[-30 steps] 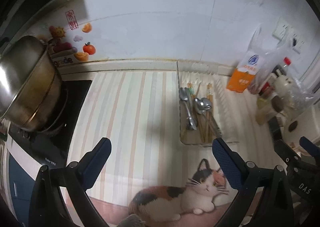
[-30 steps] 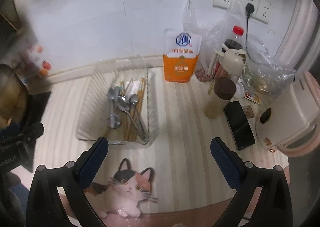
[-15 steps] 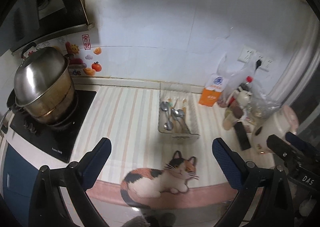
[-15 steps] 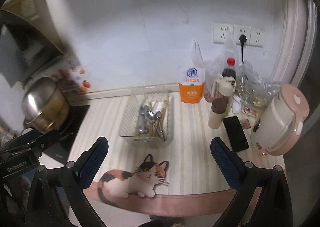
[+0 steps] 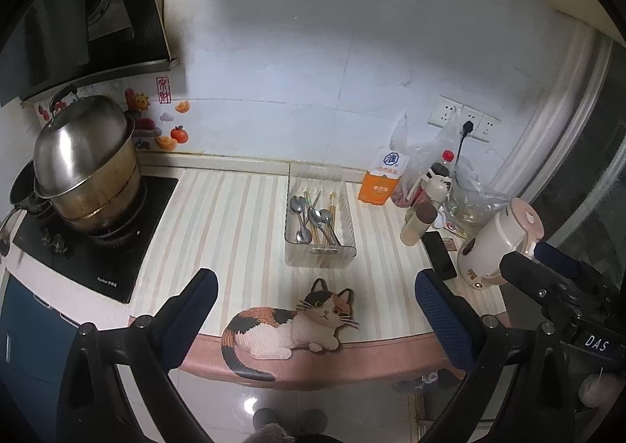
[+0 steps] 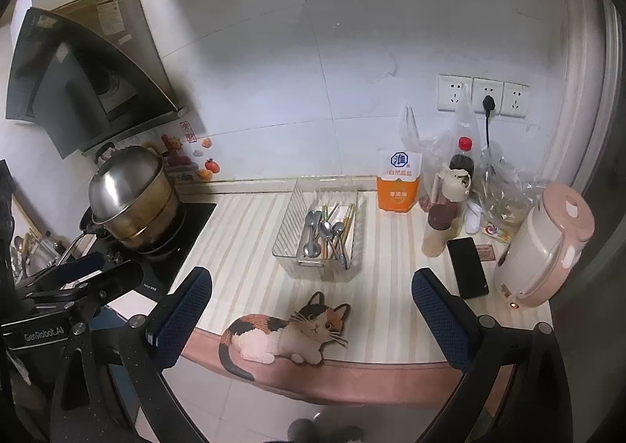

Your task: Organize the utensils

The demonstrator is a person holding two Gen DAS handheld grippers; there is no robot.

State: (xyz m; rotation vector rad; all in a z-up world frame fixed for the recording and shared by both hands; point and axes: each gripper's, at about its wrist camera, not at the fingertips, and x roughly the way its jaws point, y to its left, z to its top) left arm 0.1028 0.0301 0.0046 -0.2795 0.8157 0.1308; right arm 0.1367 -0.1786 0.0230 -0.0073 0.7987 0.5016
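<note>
A clear plastic tray [image 5: 319, 255] [image 6: 289, 208] stands mid-counter and holds several metal spoons [image 5: 299, 214] [image 6: 324, 230] and wooden chopsticks [image 5: 331, 204] [image 6: 348, 220]. My left gripper [image 5: 315, 304] is open and empty, held well back from the counter's front edge. My right gripper [image 6: 311, 300] is open and empty too, also back from the counter. The right gripper shows at the right edge of the left wrist view [image 5: 563, 278]; the left gripper shows at the left edge of the right wrist view [image 6: 78, 275].
A cat-shaped mat [image 5: 289, 321] [image 6: 285, 333] lies at the counter's front edge. A steel pot [image 5: 84, 165] [image 6: 131, 196] sits on the stove at left. An orange salt bag [image 6: 399, 185], bottles [image 6: 438, 228], a phone [image 6: 467, 267] and a pink kettle [image 6: 544, 247] crowd the right.
Both grippers have pulled far back and up from the tray, so the whole counter and the floor now show. The jaws stay open and empty.
</note>
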